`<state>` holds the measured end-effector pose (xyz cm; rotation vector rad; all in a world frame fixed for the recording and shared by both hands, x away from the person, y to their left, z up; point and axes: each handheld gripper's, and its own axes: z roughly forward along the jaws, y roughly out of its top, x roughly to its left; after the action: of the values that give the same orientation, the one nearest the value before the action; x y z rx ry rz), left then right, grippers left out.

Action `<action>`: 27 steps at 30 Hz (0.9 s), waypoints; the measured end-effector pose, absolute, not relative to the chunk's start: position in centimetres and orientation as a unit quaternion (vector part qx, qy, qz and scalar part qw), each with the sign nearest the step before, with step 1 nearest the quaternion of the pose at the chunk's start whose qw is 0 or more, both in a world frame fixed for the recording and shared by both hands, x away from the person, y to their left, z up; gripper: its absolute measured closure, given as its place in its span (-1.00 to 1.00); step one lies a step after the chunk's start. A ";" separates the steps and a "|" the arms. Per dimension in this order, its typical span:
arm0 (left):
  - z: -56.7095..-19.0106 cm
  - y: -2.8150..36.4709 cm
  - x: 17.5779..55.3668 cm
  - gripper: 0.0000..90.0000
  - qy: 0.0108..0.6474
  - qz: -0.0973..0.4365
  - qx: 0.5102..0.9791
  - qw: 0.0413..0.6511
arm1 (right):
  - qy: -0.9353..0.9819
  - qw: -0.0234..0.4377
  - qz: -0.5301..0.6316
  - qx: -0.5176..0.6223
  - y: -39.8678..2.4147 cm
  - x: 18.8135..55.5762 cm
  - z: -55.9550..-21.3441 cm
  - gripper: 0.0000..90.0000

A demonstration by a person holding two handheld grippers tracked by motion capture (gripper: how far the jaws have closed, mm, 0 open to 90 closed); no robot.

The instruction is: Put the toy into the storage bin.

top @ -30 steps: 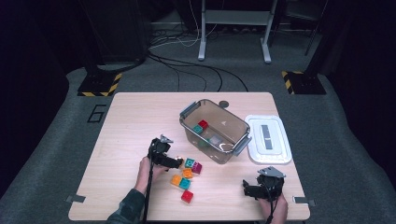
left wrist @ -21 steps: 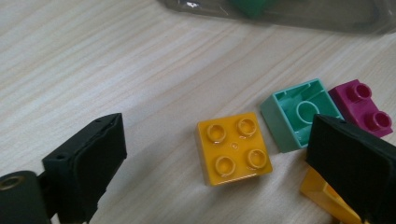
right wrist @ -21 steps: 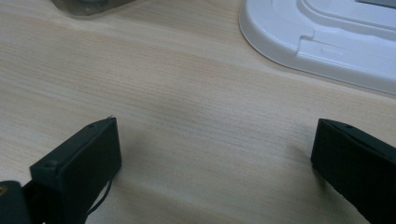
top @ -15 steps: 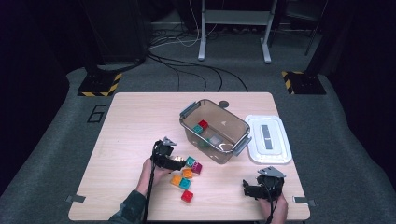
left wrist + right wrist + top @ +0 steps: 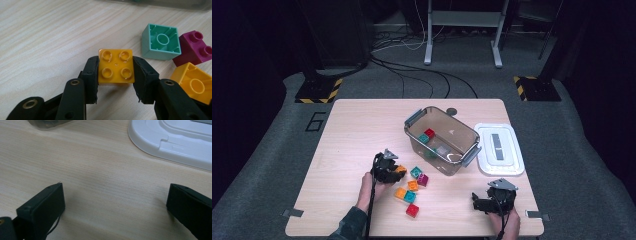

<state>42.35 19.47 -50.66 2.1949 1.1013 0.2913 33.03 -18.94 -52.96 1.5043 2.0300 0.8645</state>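
- Your left gripper (image 5: pixel 116 75) has just been closing its jaws, and they now press both sides of an orange brick (image 5: pixel 116 66) that sits studs-up on the table (image 5: pixel 347 135), at the left edge of the loose pile.
- Your right gripper (image 5: pixel 115 202) rests near the table's front right corner with its jaws spread wide and nothing but bare wood between them; the white lid (image 5: pixel 175 142) lies just ahead of it.
- Done so far, by the look of it: a red brick (image 5: pixel 429 133) and at least one teal one already lie inside the clear bin (image 5: pixel 417 145), along with something pale that is too small to make out.
- Left to do, as you can judge it: lift the gripped brick, carry it up and right to the bin, then come back for the others.
- Those others sit just right of your grip: a teal brick (image 5: pixel 161 41) turned hollow side up, a magenta brick (image 5: pixel 193 48) touching it, and a second orange brick (image 5: pixel 193 83), also hollow side up, plus further bricks closer to you in the high view.
- The held brick is a square two-by-two, glossy and clean, squarely between the pads, still touching the wood.
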 end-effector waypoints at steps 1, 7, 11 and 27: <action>-50.7 19.5 42.3 0.30 0.424 0.111 0.836 0.330 | 0.739 0.233 0.315 0.548 -18.9 33.0 -53.0 -0.98; -50.2 19.8 42.1 0.30 0.422 0.113 0.832 0.342 | 0.740 0.233 0.315 0.547 -19.0 33.0 -52.9 -0.98; -49.6 20.1 41.9 0.30 0.412 0.115 0.836 0.344 | 0.740 0.233 0.315 0.547 -19.0 33.0 -52.9 -0.98; -46.5 21.5 42.0 0.30 0.413 0.129 0.827 0.359 | 0.741 0.233 0.314 0.546 -19.0 33.0 -52.9 -0.98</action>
<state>42.01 21.55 -46.49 2.1326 1.0648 0.3324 33.00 -19.01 -52.94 1.5008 2.0354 0.8613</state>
